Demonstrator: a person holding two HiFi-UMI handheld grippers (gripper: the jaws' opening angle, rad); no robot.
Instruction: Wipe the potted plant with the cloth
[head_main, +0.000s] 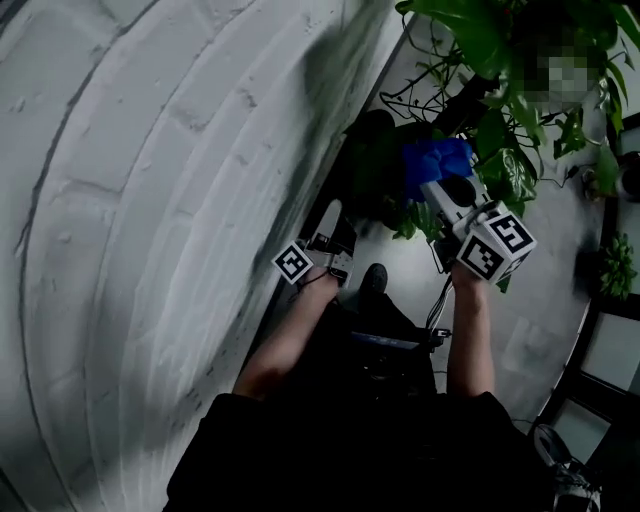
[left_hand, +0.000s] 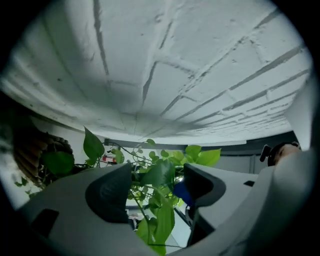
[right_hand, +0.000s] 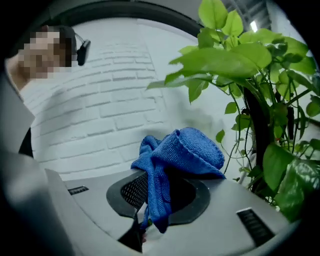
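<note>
Bunched cloth (right_hand: 182, 150), tail downward, right tongs (right_hand: 159, 196)

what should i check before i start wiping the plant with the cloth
1. Cloth gripped by right tool: ok, jaws shut on it, most of it bunched above.
2. Cloth up at the plant: ok, it is beside the leaves; whether it touches them, cannot tell.
3. Left tool ready to take a leaf: ok, jaws apart, gripping nothing.
4. Leaf steadied: not ok, it shows in the gap but no pad presses on it.
5. Left tool clear of the wall: cannot tell.
</note>
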